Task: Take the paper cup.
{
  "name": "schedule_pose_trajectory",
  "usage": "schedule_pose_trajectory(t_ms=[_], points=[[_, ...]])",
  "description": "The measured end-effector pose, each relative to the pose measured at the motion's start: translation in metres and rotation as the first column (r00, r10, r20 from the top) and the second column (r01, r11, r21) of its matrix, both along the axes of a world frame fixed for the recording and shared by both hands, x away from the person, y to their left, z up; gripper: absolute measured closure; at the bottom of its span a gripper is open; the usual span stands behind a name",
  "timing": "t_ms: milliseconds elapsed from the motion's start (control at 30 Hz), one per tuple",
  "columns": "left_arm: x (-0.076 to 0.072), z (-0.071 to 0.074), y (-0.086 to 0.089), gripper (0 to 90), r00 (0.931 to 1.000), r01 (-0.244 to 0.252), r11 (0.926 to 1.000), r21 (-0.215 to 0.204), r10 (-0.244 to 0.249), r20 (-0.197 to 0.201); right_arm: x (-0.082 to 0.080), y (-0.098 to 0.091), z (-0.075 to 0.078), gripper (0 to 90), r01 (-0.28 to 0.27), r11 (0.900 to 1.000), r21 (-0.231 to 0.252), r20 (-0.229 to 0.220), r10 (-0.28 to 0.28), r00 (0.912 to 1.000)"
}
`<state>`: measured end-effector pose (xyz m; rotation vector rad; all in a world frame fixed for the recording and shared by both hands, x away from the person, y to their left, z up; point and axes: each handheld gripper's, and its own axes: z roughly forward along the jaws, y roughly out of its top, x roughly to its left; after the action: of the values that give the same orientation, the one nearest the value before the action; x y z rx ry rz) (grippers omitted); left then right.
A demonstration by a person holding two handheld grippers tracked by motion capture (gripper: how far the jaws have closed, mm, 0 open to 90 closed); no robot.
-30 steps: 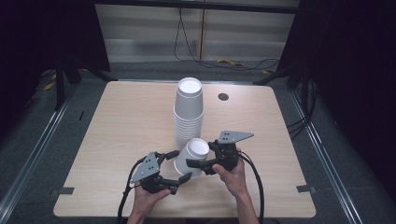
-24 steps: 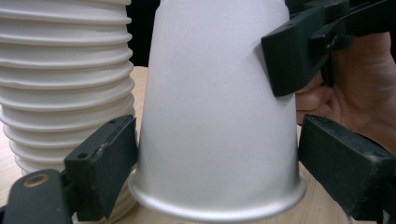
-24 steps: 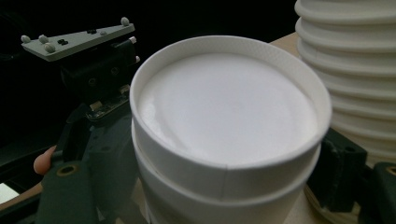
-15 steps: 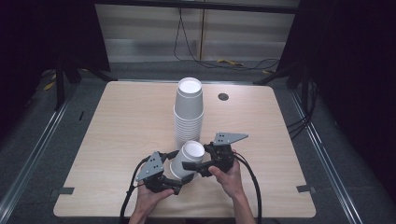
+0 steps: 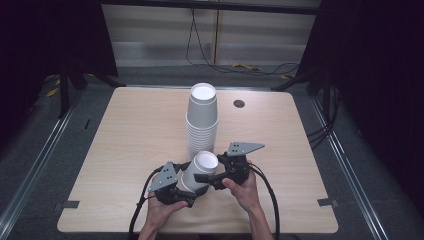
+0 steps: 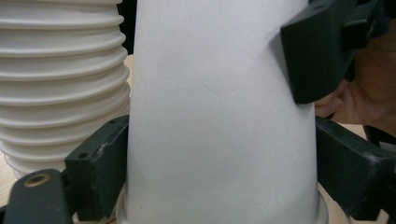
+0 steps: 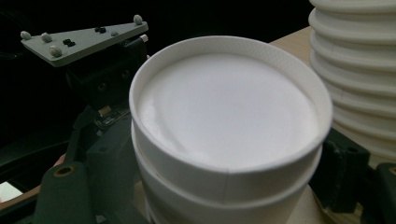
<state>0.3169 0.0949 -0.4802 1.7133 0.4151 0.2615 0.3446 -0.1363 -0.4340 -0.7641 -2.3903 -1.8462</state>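
Note:
A tall stack of upturned white paper cups (image 5: 202, 120) stands mid-table; its ribbed rims show in the left gripper view (image 6: 60, 84) and the right gripper view (image 7: 359, 70). Just in front of it, a white cup (image 5: 200, 170) is held base up and tilted. In the right gripper view this cup (image 7: 224, 107) appears to be two nested cups. My left gripper (image 5: 192, 191) is shut on its lower wall near the rim (image 6: 219, 116). From the right, my right gripper (image 5: 204, 174) is shut on its upper part.
The light wooden table (image 5: 125, 150) has a dark round grommet (image 5: 239, 103) at the back right. Cables trail from both grippers toward the table's front edge. Dark floor, metal rails and loose cables surround the table.
The held cup and both grippers have drifted slightly left and toward the front edge. Both grippers keep their hold on it.

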Motion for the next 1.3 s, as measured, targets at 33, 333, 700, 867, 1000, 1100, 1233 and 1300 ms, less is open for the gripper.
schedule_pose_trajectory(t_ms=[33,333,700,867,1000,1100,1233,1300], points=[[0.0,0.0,0.0,13.6,1.0,0.002,1.0,0.005,-0.002,0.0,0.0,0.0,0.0,20.9,0.0,1.0,-0.001,0.001,0.0,1.0],[0.002,0.004,0.002,16.6,0.9996,0.029,0.9989,0.038,-0.029,0.003,0.0,0.0,0.0,18.0,-0.008,1.0,-0.004,0.017,0.008,0.9998],[0.004,0.005,0.009,17.3,0.9997,0.025,0.9982,0.055,-0.025,-0.001,0.0,0.001,0.0,13.7,-0.011,0.9999,-0.004,0.017,0.011,0.9998],[0.006,0.007,0.015,17.3,0.9998,0.021,0.9979,0.061,-0.02,-0.007,0.0,-0.003,0.002,13.8,-0.005,1.0,0.001,0.021,0.005,0.9998],[0.008,0.008,0.018,17.3,0.9996,0.028,0.9962,0.083,-0.027,-0.009,-0.001,-0.006,0.003,13.8,-0.005,1.0,-0.005,0.03,0.005,0.9995],[0.009,0.009,0.019,17.3,0.9995,0.03,0.9953,0.092,-0.03,-0.005,-0.002,-0.007,0.003,13.8,-0.005,0.9999,-0.013,0.029,0.005,0.9996],[0.01,0.011,0.02,17.2,0.9994,0.035,0.9923,0.119,-0.034,-0.004,-0.003,-0.009,0.004,13.8,-0.003,0.9997,-0.025,0.038,0.004,0.9993],[0.01,0.012,0.02,17.3,0.9993,0.038,0.9901,0.135,-0.037,-0.008,-0.004,-0.011,0.004,13.8,-0.004,0.9995,-0.033,0.04,0.006,0.9992]])
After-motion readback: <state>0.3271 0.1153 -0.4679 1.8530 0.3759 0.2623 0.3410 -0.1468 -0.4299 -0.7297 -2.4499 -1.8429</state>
